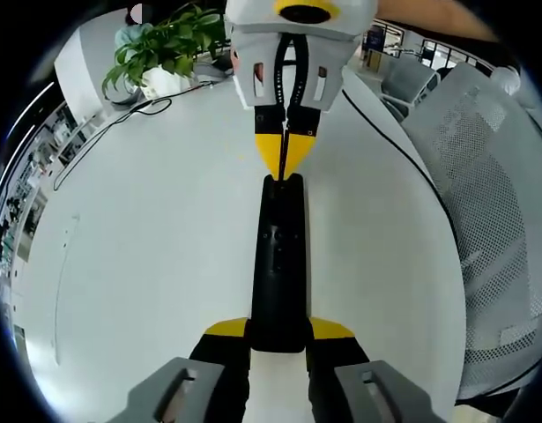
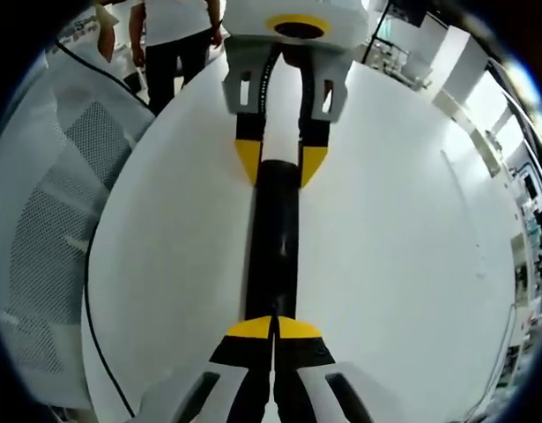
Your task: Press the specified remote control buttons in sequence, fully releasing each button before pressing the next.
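On the white surface [image 1: 147, 264] we see the black remote control [image 1: 279, 264] lying lengthwise between our two grippers. Our left gripper [image 1: 279, 330] straddles its near end, fingers clasping it. Our right gripper [image 2: 273, 328] has its fingers pressed together, tips meeting the opposite end. Far left stands a potted plant [image 1: 160, 48]; right, a mesh chair [image 1: 491, 203].

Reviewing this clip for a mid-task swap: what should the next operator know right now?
Left gripper: jaws clamp the near end of the black remote, which lies on the white table.
Right gripper: jaws shut, yellow tips at the remote's opposite end; whether they are pressing a button cannot be told.
Done: remote held steady. How many presses are finished is not shown.
Left: complete the sequence, releasing between presses.
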Motion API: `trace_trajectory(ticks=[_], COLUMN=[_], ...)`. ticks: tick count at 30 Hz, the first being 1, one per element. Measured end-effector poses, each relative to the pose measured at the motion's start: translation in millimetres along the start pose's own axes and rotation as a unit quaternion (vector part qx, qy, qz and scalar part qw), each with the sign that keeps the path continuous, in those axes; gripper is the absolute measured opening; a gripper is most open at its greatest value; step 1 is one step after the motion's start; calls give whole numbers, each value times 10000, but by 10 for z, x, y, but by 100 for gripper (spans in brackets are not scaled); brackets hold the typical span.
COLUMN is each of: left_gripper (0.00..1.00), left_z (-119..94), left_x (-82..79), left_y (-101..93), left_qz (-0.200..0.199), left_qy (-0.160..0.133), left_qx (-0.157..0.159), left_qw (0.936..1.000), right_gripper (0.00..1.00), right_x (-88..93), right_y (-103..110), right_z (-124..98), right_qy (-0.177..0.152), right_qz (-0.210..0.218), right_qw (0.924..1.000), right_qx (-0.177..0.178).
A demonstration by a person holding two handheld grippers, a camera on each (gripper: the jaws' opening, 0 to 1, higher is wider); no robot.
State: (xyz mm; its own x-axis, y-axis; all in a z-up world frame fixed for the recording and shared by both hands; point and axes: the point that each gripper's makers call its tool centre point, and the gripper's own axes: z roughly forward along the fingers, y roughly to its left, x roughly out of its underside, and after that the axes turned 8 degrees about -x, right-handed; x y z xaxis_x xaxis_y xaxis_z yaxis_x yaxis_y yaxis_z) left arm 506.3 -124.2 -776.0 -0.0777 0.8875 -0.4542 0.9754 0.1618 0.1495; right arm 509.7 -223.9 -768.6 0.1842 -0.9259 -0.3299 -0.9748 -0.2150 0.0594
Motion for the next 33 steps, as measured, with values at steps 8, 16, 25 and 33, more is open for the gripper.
trace_trajectory(ticks=[8,16,25,33], left_gripper=[23,23,23,23], left_z=[1,1,7,8], left_x=[1,-1,-3,-3], left_y=[2,0,5,-1], left_qz=[-7,-12,4,10], left_qy=[9,12,53,71], left_qx=[-4,-13,-15,-18], left_qw=[10000,10000,10000,10000], right_gripper=[0,0,0,0], right_x=[2,9,-97,-132], right_y=[-5,-9,-22,-61], right_z=[-5,-33,-209,-284], right_qy=[-73,-290,-363,-351], right_qz=[106,186,100,48], right_qw=[9999,9994,9992,9991], right_qx=[9,10,149,216])
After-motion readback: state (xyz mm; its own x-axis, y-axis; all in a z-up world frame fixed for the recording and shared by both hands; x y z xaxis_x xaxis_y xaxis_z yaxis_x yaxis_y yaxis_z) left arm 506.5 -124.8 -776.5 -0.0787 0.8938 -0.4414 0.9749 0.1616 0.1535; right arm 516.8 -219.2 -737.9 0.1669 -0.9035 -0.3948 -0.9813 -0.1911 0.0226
